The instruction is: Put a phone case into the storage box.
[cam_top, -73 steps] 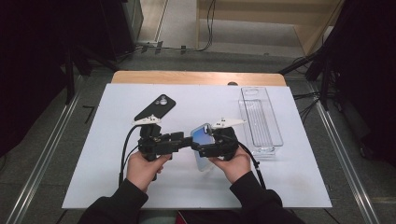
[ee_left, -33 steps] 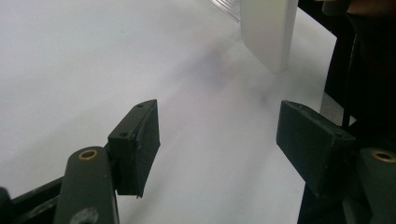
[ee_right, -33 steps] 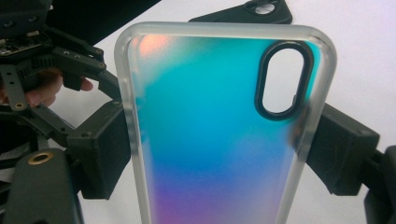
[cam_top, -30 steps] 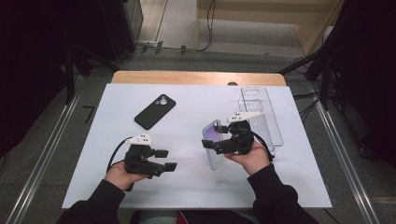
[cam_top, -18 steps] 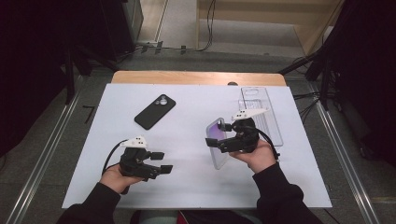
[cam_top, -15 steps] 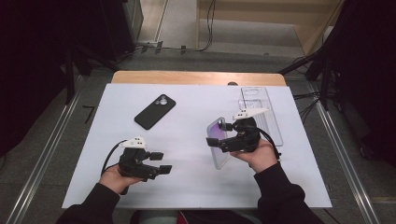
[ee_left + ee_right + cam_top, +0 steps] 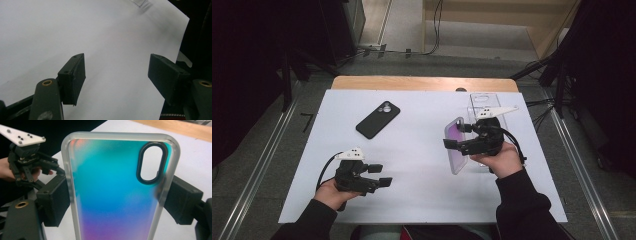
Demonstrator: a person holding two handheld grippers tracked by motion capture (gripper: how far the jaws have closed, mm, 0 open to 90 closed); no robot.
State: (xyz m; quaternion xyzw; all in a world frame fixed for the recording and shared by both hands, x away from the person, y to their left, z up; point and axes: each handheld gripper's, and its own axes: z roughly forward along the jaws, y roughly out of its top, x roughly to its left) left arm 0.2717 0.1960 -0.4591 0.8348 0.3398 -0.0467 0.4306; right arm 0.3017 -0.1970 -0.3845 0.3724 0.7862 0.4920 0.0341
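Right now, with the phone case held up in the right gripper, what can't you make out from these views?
- Lower end of the phone case: cut off by the bottom edge of the right gripper view.
- Clear box: in the high view the right gripper and hand cover its near part, so its contents can't be told.
- Black phone: lies back up in the high view, so its screen is hidden.
- Far table edge: blurred in the left gripper view past the left gripper.

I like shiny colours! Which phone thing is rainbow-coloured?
The phone case clamped between the right gripper's jaws; the phone lying on the table is plain black.
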